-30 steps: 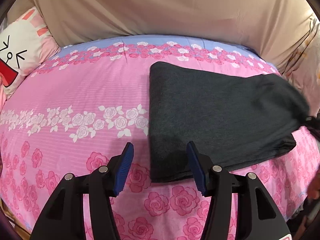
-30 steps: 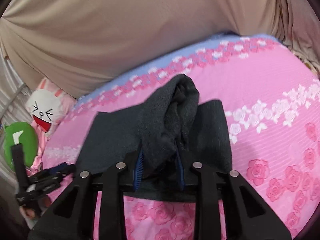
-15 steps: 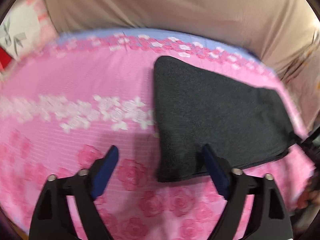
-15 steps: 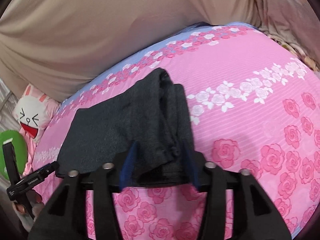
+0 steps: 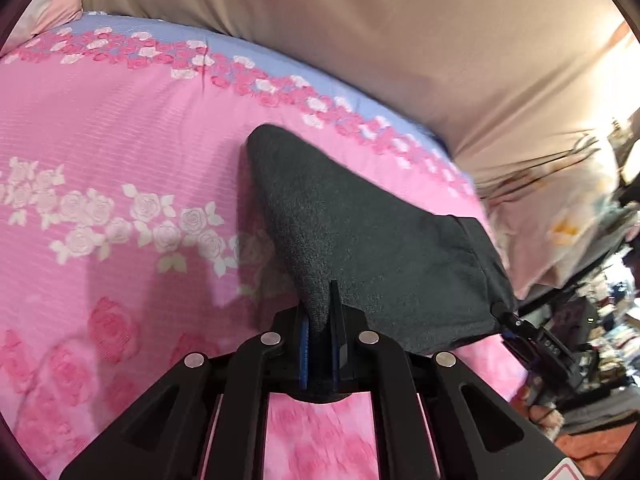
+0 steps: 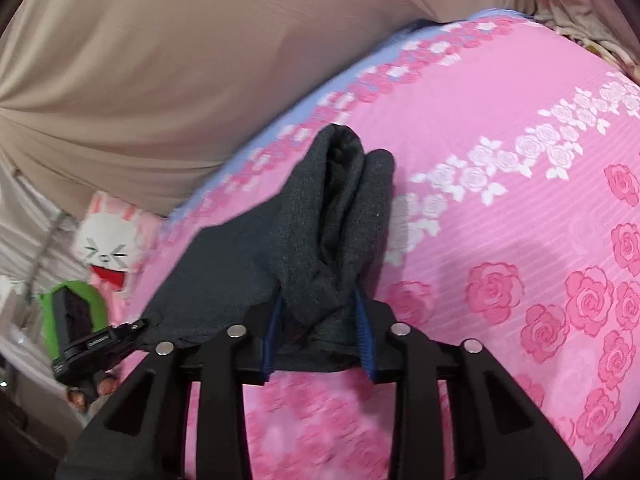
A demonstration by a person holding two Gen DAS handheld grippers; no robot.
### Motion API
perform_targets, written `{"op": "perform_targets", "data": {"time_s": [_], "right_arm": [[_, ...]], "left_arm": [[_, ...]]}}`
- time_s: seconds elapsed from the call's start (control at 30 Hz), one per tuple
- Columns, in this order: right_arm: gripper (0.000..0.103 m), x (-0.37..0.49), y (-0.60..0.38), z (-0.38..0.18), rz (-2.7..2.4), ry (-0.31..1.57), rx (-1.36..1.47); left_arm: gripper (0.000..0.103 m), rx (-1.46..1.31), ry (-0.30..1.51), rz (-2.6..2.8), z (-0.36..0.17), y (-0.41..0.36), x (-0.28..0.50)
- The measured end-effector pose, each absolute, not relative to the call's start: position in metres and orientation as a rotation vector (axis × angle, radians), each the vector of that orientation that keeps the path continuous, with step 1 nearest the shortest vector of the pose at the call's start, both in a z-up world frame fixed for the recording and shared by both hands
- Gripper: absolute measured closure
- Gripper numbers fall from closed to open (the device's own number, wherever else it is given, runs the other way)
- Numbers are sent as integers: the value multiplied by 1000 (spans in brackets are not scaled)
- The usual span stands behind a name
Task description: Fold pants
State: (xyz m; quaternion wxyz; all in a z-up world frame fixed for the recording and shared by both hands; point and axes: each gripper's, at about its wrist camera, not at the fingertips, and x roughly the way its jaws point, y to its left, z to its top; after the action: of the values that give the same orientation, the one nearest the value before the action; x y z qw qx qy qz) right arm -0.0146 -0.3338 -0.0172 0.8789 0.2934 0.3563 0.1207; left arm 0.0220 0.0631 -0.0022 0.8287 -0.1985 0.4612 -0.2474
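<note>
The dark grey pants (image 5: 360,240) lie folded on the pink rose bedspread (image 5: 100,140). My left gripper (image 5: 320,320) is shut on their near left corner and lifts it off the bed. My right gripper (image 6: 320,312) is shut on the bunched thick end of the pants (image 6: 332,220), which rises in folds in front of it. The right gripper also shows at the pants' far right corner in the left wrist view (image 5: 532,340). The left gripper shows at the left in the right wrist view (image 6: 96,344).
A beige drape (image 5: 360,40) hangs behind the bed. A white bunny plush (image 6: 108,248) and a green object (image 6: 76,312) sit at the bed's left end. Clutter stands past the bed's right edge (image 5: 600,280).
My left gripper moved in from open above the bed and closed on the pants' near left corner, lifting it. My right gripper kept hold of the bunched end and raised it.
</note>
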Motion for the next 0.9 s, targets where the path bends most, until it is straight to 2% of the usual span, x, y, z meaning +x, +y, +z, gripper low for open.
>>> {"op": "perform_targets", "data": {"time_s": [0.03, 0.1, 0.17, 0.23, 0.3, 0.33, 0.4, 0.43, 0.47, 0.63, 0.67, 0.73, 0.87, 0.9], "right_arm": [[72, -18, -329, -16, 268, 755, 599], [62, -22, -318, -29, 267, 818, 543], [45, -25, -315, -46, 167, 852, 473], [43, -37, -323, -49, 156, 812, 535], [43, -50, -325, -32, 155, 749, 538], [43, -53, -323, -24, 161, 731, 514], [43, -49, -317, -15, 198, 739, 482], [43, -45, -313, -17, 218, 753, 481], [43, -43, -309, -22, 230, 769, 475], [51, -20, -302, -48, 199, 848, 467], [64, -20, -303, -48, 198, 848, 475], [78, -16, -308, -44, 266, 853, 523], [90, -14, -311, -12, 390, 794, 595], [90, -13, -308, -5, 418, 782, 606]], "left_arm": [[98, -404, 981, -524, 2, 68, 15], [96, -362, 1011, -493, -4, 75, 6], [87, -291, 1072, -405, -28, 77, 5], [72, -281, 1066, -348, -37, 81, -2], [73, -259, 1010, -320, -22, 86, -14], [70, -221, 954, -310, -8, 83, -22], [43, -161, 852, -313, 18, 74, -38], [21, -139, 799, -342, 31, 64, -44], [16, -121, 760, -383, 39, 53, -50], [16, 23, 761, -590, 36, -14, -60], [16, 48, 769, -619, 31, -27, -61], [16, 106, 793, -669, 20, -55, -59], [16, 181, 812, -731, 2, -93, -62], [16, 199, 812, -734, -1, -103, -64]]}}
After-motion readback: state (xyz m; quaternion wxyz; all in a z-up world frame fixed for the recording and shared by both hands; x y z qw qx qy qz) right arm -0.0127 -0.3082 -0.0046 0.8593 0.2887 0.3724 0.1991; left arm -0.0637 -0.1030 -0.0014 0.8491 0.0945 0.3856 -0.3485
